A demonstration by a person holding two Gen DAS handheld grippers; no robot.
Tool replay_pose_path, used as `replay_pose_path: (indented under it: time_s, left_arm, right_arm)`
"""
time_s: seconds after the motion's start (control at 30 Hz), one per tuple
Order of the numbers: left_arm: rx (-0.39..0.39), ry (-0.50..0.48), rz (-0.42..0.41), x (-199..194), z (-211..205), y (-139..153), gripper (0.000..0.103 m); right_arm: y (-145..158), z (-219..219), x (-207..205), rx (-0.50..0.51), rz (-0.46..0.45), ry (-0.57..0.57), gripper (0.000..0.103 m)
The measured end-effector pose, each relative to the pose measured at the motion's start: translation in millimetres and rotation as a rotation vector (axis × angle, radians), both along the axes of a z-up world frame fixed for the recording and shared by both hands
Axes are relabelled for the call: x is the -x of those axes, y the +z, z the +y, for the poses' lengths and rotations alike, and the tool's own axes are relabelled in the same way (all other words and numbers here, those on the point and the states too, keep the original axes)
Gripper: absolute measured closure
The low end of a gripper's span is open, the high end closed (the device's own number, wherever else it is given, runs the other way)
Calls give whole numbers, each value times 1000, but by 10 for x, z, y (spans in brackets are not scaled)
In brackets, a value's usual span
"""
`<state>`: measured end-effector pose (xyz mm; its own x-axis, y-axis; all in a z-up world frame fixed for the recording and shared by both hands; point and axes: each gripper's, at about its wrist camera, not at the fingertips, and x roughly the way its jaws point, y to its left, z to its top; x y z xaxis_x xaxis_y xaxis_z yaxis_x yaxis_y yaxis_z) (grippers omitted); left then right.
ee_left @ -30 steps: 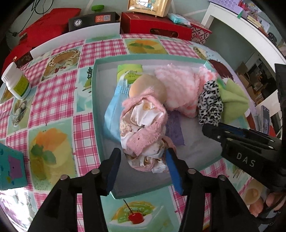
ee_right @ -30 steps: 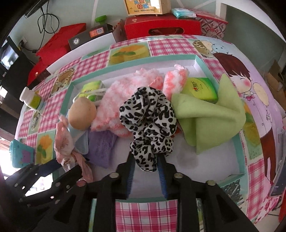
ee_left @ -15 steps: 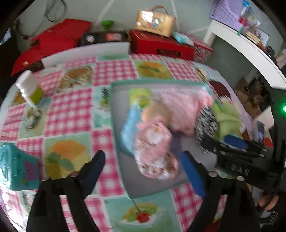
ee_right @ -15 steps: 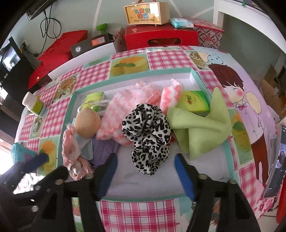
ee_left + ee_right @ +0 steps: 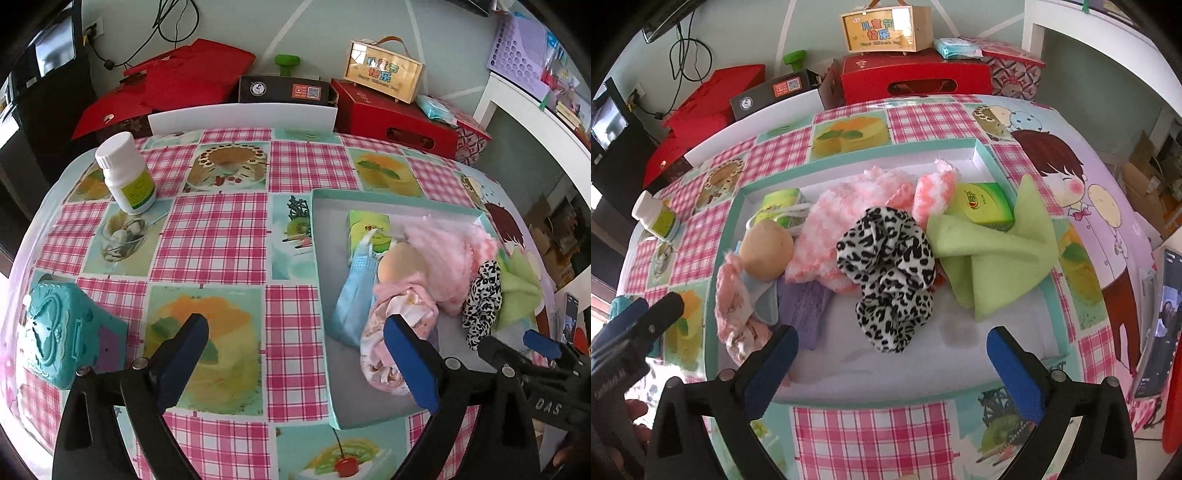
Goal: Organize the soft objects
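1. The left gripper (image 5: 295,354) stands wide, its jaws having just been opening, with nothing between them but checked tablecloth (image 5: 210,236). The pink floral cloth bundle (image 5: 397,332) lies just off its right pad, inside the tray, not in the gap.

2. That bundle runs lengthwise from near the claw away toward the beige ball (image 5: 397,264), so its long axis points roughly along the left claw's reach, not across it.

3. Further right, in the same teal-rimmed tray (image 5: 726,258), sit the blue face mask (image 5: 351,295), the fluffy pink knit (image 5: 842,221), the leopard-print scrunchie (image 5: 890,273) and the green cloth (image 5: 993,258), which drapes over the tray's right rim.

4. The right gripper (image 5: 892,362) is also spread wide, its jaws having just been opening, and holds nothing. The scrunchie lies straight ahead of its gap, just beyond the pads and apart from them, its length running away from the claw.

5. Judgement: every soft item in view already lies in the tray. The right hand is nearer the scrunchie and green cloth, the left nearer the bundle and mask. The hanging green cloth looks the likeliest thing to tidy next.
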<state>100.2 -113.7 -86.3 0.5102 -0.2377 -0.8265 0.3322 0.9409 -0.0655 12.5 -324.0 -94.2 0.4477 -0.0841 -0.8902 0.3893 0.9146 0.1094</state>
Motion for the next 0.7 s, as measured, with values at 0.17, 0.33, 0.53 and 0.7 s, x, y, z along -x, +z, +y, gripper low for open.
replay_pose_path:
  time_s: [0.17, 0.33, 0.53, 0.7]
  left_arm:
    - [-25, 26, -12, 142, 117, -12, 7]
    - [-61, 65, -7, 252, 248, -9, 7]
    - [-67, 61, 19, 385, 363, -10, 7]
    - [-125, 84, -1, 516, 427, -15, 7]
  right_arm:
    - [-35, 165, 114, 0, 9, 34, 0]
    - [-40, 314, 220, 5, 16, 58, 0]
    - [-67, 408, 335, 3, 37, 51, 0]
    - [-109, 433, 370, 3, 60, 44, 0]
